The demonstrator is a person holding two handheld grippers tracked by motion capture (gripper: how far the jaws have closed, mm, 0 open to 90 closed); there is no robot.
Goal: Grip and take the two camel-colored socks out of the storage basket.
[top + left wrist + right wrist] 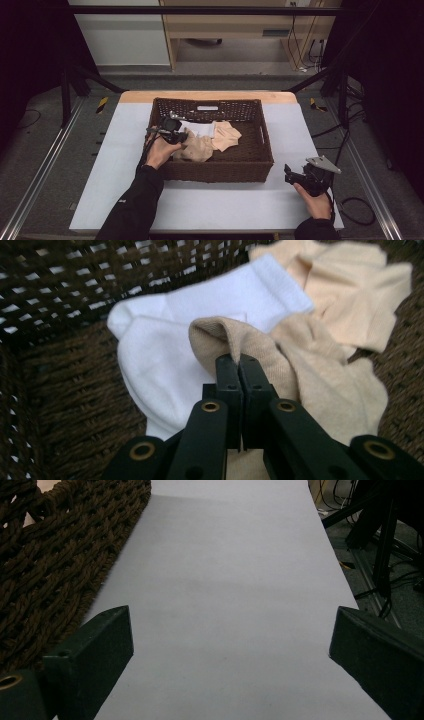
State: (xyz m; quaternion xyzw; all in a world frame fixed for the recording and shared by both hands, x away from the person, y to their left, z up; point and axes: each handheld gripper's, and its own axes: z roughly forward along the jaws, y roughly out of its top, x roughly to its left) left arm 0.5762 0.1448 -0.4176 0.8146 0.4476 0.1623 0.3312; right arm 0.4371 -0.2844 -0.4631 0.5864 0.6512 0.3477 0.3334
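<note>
Inside the woven brown basket (252, 131), near its left wall: left tongs (239, 360) clamped tight on a raised fold of the tan sock (300, 375), soft ribbed knit, crumpled and pulled up into a small peak at the jaw tips. Just left of and partly under that sock, a white sock (165, 345), smooth with a ribbed cuff. Farther right, touching the tan one, a pale peach sock (350, 290), rumpled and flat. Basket of thick twisted cord, rectangular, with an open lattice band near the rim. Well apart, at the near right over the bare grey tabletop (235, 580): right tongs (230, 645), spread wide, holding nothing, just beside the basket's outer wall.
</note>
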